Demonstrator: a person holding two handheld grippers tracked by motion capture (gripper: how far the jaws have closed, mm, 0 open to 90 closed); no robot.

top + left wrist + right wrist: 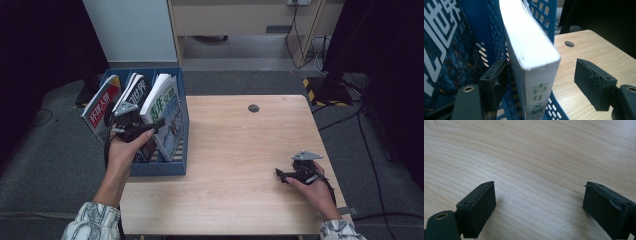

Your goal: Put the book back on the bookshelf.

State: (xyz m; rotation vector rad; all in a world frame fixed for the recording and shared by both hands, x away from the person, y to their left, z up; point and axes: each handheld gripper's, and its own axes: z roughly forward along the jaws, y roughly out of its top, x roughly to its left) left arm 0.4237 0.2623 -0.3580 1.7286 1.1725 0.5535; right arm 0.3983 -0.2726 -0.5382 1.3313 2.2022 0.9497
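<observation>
A blue file rack [165,167] stands at the table's left edge and holds three books. The rightmost, a thick white-edged book [167,107], leans toward the rack's right wall. My left gripper [152,127] is at the rack, held in a hand from below. In the left gripper view this book [531,50] stands between my open jaws [540,67]. The left pad sits close beside it and the right pad is well clear of it. My right gripper [281,174] rests low over the table near its right front, open [539,192], with bare wood between the pads.
A red-covered book [100,107] and a dark book [135,92] fill the rack's other slots. The wooden table [240,145] has a round cable hole [253,108] near its far edge. Cables and dark stands lie on the floor beyond the table.
</observation>
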